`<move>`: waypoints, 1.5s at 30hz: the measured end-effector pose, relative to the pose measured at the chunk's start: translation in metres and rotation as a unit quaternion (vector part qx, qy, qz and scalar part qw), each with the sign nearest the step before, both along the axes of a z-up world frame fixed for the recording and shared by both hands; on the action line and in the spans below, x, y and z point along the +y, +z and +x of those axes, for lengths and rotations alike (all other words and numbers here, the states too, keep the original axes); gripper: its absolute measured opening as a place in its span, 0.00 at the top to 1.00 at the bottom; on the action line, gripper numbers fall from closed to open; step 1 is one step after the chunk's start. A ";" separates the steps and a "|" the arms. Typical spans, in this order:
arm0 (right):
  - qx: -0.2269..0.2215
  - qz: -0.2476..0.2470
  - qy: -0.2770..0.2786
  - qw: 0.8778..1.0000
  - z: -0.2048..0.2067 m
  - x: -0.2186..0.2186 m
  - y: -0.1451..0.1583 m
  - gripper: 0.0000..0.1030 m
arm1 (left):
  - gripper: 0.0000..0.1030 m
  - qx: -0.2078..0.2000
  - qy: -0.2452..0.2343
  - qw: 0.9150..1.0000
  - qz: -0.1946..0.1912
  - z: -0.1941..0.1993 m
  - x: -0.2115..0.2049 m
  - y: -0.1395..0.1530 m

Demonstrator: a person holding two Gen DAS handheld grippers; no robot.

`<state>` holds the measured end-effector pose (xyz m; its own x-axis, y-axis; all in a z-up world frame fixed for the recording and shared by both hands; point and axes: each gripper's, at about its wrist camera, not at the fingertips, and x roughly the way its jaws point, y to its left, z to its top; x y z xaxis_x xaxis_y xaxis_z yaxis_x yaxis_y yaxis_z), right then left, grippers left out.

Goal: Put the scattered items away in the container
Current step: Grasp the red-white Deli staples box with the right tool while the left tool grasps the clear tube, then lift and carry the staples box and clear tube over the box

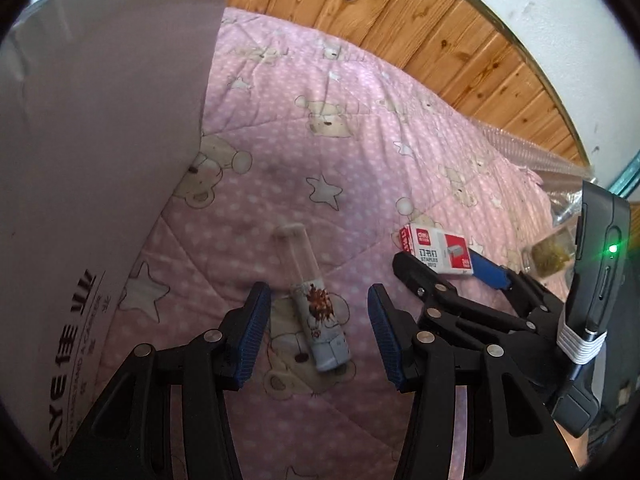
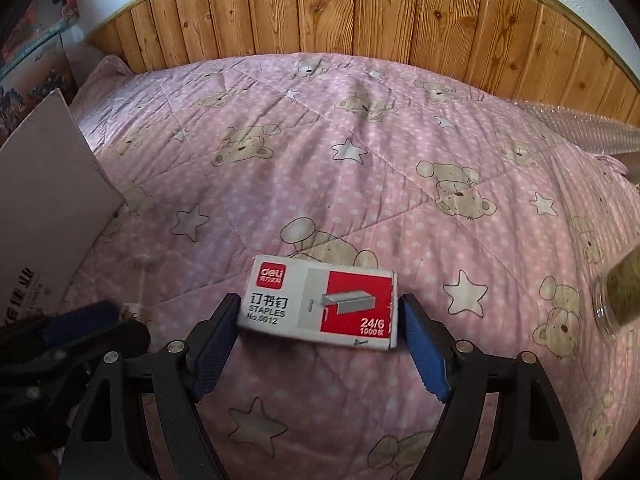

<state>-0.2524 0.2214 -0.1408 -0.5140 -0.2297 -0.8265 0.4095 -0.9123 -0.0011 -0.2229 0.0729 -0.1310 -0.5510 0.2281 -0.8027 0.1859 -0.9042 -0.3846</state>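
A small spray bottle (image 1: 316,312) with a clear cap lies on the pink bear quilt (image 1: 340,140). My left gripper (image 1: 316,320) is open, its blue pads on either side of the bottle, not touching it. A red and white staples box (image 2: 320,302) lies on the quilt (image 2: 320,140). My right gripper (image 2: 320,316) is open around the box, pads close to both ends; the left pad looks to touch it. The box also shows in the left wrist view (image 1: 438,250). The cardboard box container (image 1: 92,160) stands at the left, its flap also in the right wrist view (image 2: 44,208).
A glass jar (image 2: 620,300) with yellowish contents lies at the right; it also shows in the left wrist view (image 1: 554,254). A wooden headboard (image 2: 360,12) runs behind the bed. Bubble wrap (image 2: 592,132) lies at the back right. Boxes (image 2: 32,52) are stacked at the far left.
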 end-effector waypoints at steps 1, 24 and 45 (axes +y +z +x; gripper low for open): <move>0.001 -0.001 -0.003 1.000 0.000 0.002 0.000 0.29 | 0.51 0.002 -0.002 1.000 -0.004 -0.001 0.001 0.000; -0.060 -0.099 -0.088 0.989 0.130 0.050 0.023 0.31 | 0.82 -0.008 -0.028 0.999 0.041 0.091 -0.004 0.032; -0.043 -0.105 -0.014 0.993 0.251 0.012 0.059 0.31 | 0.82 0.013 -0.060 0.998 0.029 0.200 -0.011 0.073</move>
<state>-0.0012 0.2332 -0.0817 -0.4522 -0.3875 -0.8033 0.3742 -0.9000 0.2235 -0.0232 0.0619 -0.0582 -0.5368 0.3402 -0.7721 0.0663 -0.8953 -0.4406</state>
